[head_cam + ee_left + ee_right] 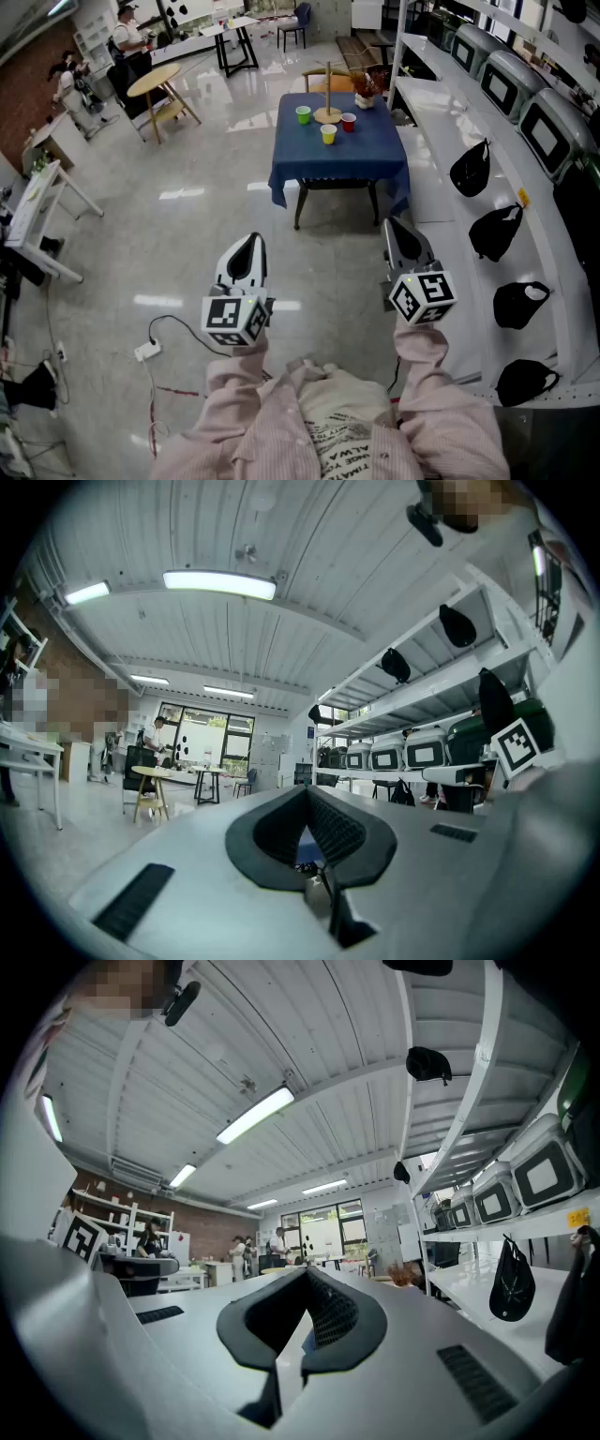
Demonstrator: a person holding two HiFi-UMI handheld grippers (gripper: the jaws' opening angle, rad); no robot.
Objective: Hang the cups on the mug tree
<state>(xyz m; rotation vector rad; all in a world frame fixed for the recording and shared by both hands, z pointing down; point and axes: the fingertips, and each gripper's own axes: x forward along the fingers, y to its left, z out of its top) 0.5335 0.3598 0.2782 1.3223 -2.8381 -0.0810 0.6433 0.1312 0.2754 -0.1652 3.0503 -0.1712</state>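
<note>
Far ahead stands a table with a blue cloth (337,159). On it a wooden mug tree (328,94) rises with bare pegs. Three cups sit around its base: a green cup (303,114), a yellow cup (328,134) and a red cup (349,122). My left gripper (251,242) and right gripper (397,225) are held level over the floor, well short of the table. Both are shut with nothing between the pads. In the left gripper view the left gripper (307,799) points at the distant room. The right gripper (305,1283) shows the same in its own view.
White shelving (441,112) with several black bags (471,169) and boxy machines runs along the right. A round wooden table (155,82) and white desks (37,202) stand at the left. A power strip with its cable (147,351) lies on the floor. People stand at the back left.
</note>
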